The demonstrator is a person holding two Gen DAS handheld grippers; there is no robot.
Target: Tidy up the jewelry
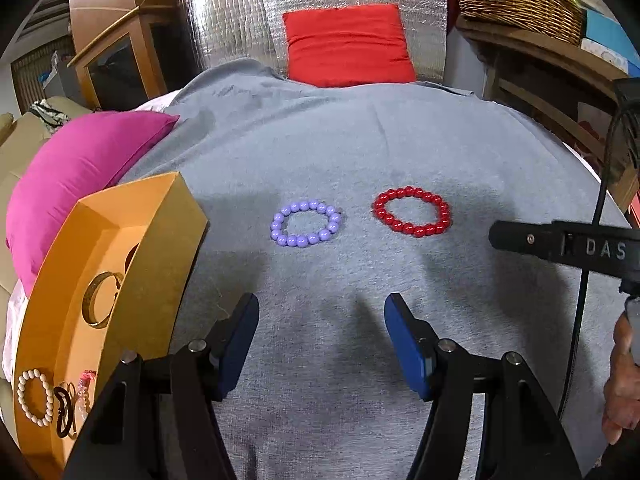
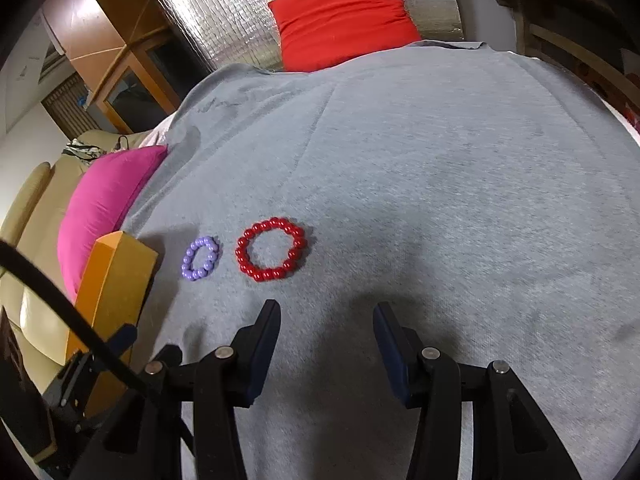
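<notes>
1. An orange cardboard box sits on the left side of the gray blanket. It is open on top
2. Inside the box lie a gold bangle, a cream bead bracelet, a black hair tie and something small and pink that is too hidden to name
3. A purple bead bracelet and a red bead bracelet lie flat on the blanket, side by side but not touching. The purple one is closer to the box
4. The left gripper is low over the blanket, near the bracelets and just beside the box. Its blue fingers are spread wide and hold nothing
5. The right gripper is near the red bracelet. Its fingers are wide apart too, with nothing between them
6. A pink pillow lies behind the box, and a red pillow is at the far end
</notes>
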